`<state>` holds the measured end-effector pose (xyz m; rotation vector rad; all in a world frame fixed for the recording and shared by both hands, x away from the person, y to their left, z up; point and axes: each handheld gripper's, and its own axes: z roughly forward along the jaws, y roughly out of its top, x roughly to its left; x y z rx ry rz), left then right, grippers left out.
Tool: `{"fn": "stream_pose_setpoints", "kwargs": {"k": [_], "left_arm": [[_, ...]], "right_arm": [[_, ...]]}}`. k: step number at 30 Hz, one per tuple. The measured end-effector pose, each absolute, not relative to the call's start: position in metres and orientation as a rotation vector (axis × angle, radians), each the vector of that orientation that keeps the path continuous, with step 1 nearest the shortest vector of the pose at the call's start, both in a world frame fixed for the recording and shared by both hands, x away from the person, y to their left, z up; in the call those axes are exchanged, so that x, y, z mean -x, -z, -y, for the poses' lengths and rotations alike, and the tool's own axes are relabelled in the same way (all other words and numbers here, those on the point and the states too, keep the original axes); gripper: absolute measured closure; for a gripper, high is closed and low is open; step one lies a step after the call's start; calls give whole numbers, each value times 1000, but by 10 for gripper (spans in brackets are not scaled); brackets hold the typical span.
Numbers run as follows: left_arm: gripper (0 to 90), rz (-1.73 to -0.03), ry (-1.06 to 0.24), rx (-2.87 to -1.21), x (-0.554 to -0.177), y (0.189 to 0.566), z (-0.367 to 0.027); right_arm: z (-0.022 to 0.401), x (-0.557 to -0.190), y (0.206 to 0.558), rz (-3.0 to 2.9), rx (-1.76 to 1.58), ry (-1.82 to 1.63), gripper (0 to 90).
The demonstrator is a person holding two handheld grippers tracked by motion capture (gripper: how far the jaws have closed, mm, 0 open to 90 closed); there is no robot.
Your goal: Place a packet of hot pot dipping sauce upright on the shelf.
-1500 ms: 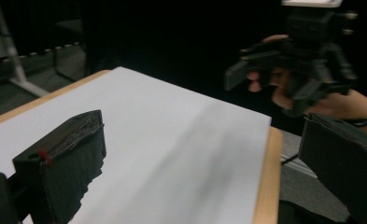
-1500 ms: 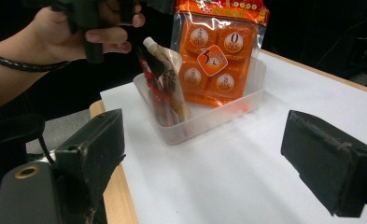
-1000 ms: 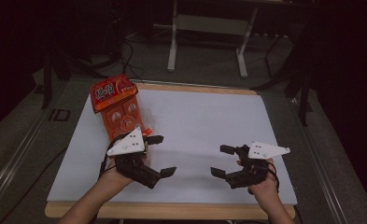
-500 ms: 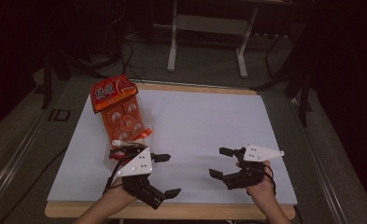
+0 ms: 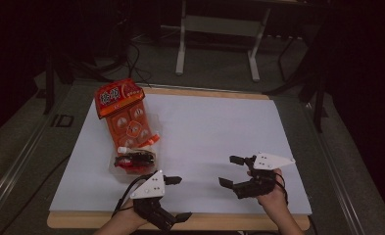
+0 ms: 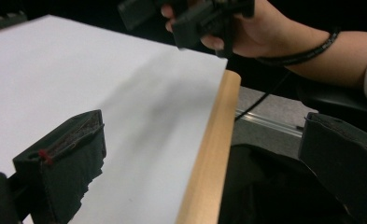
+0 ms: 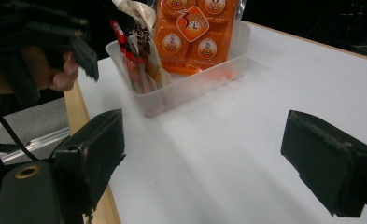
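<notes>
The left tongs (image 5: 179, 197) are being drawn back toward the near edge of the tabletop (image 5: 219, 132): a second ago they were being held just beside the clear plastic tray (image 5: 131, 169), and now they are being carried low at the wooden rim, with one jaw hanging past it. The jaws are being kept wide apart and nothing is being gripped. The right tongs (image 5: 230, 170) are being kept almost where they were, on the right of the white sheet, jaws likewise spread wide and empty.

The withdrawal is being read as a sign that the left side's work at the tray is finished for the moment, or that a fresh approach is being prepared; no grasp is being attempted.

The tray (image 7: 190, 79) is being left standing on the left part of the tabletop, with the orange snack pack (image 5: 124, 115) leaning out of its far end and small sachets (image 7: 139, 42) standing in its near end. It is lying ahead of the left tongs, near but apart, and well apart from the right tongs, which are being pointed toward it.
</notes>
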<state>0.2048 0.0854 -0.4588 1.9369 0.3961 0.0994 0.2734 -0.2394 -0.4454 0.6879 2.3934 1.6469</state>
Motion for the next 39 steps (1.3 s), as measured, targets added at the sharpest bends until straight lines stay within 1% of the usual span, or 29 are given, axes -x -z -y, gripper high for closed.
{"fn": "stream_pose_setpoints", "kwargs": {"k": [6, 11, 19, 30, 39], "left_arm": [[14, -428, -89, -1951, -203, 473, -87], [13, -423, -73, -1964, -204, 481, -89], [14, -421, -102, -1983, -203, 496, -94], [14, -409, -98, -1979, -200, 504, -94], [14, -370, -135, -1980, -196, 510, -92]], "right_arm": [[239, -274, 448, -2402, -689, -1640, 134], [239, -275, 450, -2405, -688, -1634, 134], [238, -277, 457, -2420, -684, -1611, 133], [236, -277, 467, -2449, -666, -1571, 133], [239, -280, 479, -2451, -686, -1566, 133]]}}
